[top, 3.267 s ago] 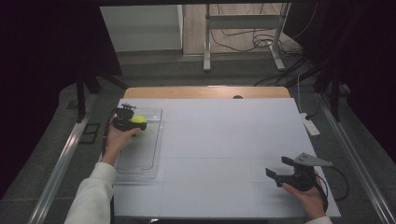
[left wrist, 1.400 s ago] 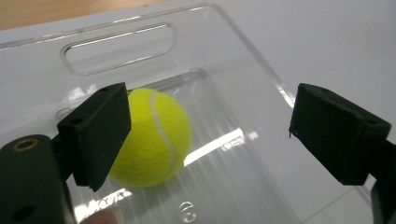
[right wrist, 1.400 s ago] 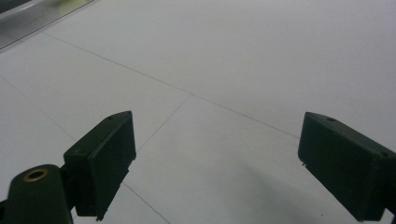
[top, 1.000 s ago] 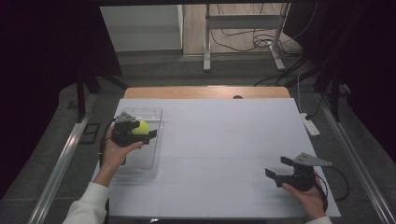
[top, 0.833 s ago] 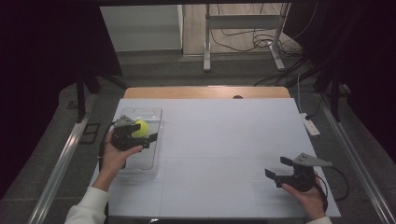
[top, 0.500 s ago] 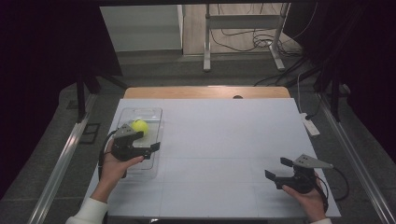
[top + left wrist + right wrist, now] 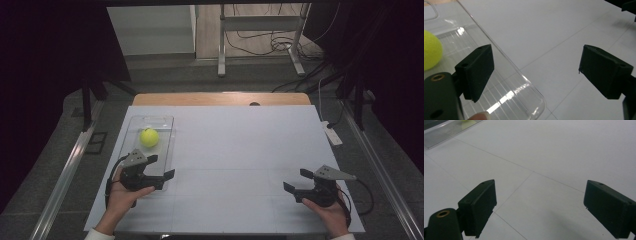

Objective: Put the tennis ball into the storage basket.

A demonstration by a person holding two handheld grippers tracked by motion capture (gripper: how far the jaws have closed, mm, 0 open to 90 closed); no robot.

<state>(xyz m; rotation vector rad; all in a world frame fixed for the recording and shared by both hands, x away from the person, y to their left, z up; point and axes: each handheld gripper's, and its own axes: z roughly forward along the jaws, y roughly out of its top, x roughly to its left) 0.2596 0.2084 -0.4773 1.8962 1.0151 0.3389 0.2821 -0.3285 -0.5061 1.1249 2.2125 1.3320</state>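
Observation:
A yellow tennis ball (image 7: 149, 137) lies loose in the far half of a clear plastic tray (image 7: 162, 122) on the left of the white table. My left gripper (image 7: 162, 166) is open above the tray's near right corner, a short way nearer than the ball, with nothing between its jaws. In the left gripper view the ball (image 7: 430, 52) sits at the left edge, outside the open left gripper (image 7: 536, 70), and the tray rim (image 7: 524, 75) runs between the jaws. My right gripper (image 7: 295, 179) is open and empty over the near right of the table; the right gripper view has bare table between its jaws (image 7: 540, 205).
The white table top (image 7: 240, 150) stretches between the two grippers. A small white object (image 7: 332, 134) lies at the table's right edge. Beyond the far edge is a floor with a metal stand (image 7: 260, 30) and cables. The tray's end (image 7: 446, 130) appears far off in the right gripper view.
The left gripper held the ball over the tray, then let it go into the tray and drew back toward the near edge, open. The right gripper has stayed put.

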